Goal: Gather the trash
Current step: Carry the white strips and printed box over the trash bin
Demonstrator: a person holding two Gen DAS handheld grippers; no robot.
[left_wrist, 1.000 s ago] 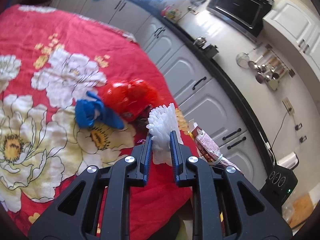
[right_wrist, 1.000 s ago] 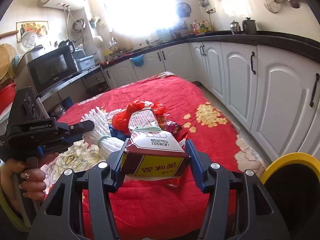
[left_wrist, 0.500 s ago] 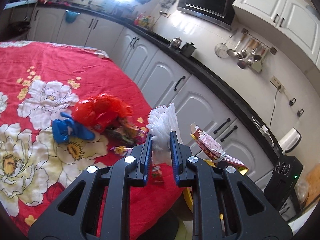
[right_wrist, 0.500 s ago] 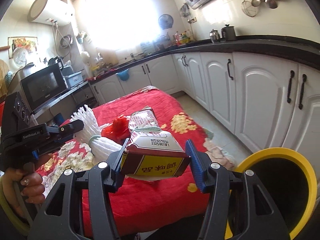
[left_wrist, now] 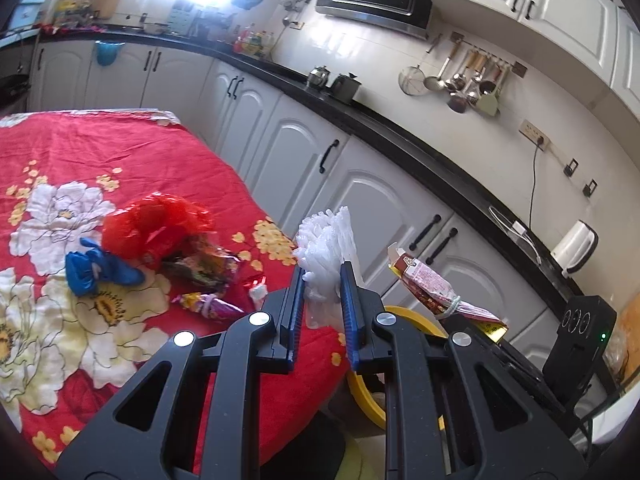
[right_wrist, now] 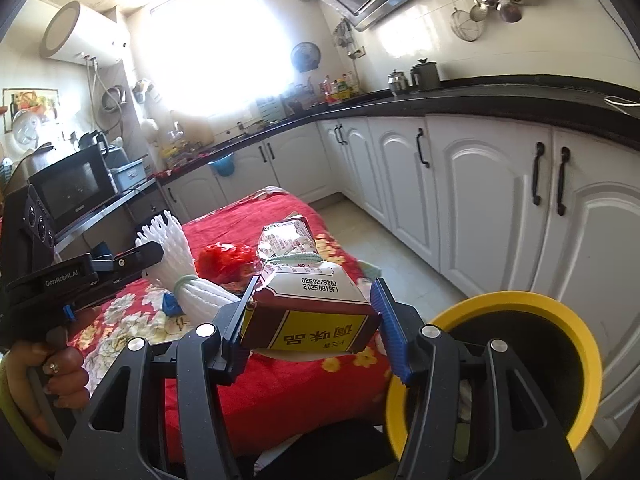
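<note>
While both claws are hovering near the yellow-rimmed round bin [right_wrist: 520, 308], my left claw [left_wrist: 322, 280] is pinching the soft white foam net bundle [left_wrist: 330, 240]. My right claw [right_wrist: 312, 316] is squeezing the light, crinkly red-and-yellow seasoning packet [right_wrist: 308, 308] by its wide bottom.

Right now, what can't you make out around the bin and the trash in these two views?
- Yellow-rimmed bin: inside too dark in the right wrist view; mostly behind the left claw in the left wrist view.
- White foam net: lower end hidden between the fingers.
- Seasoning packet: underside faces away from the camera.
- Wrappers on the tablecloth: print too small.
</note>
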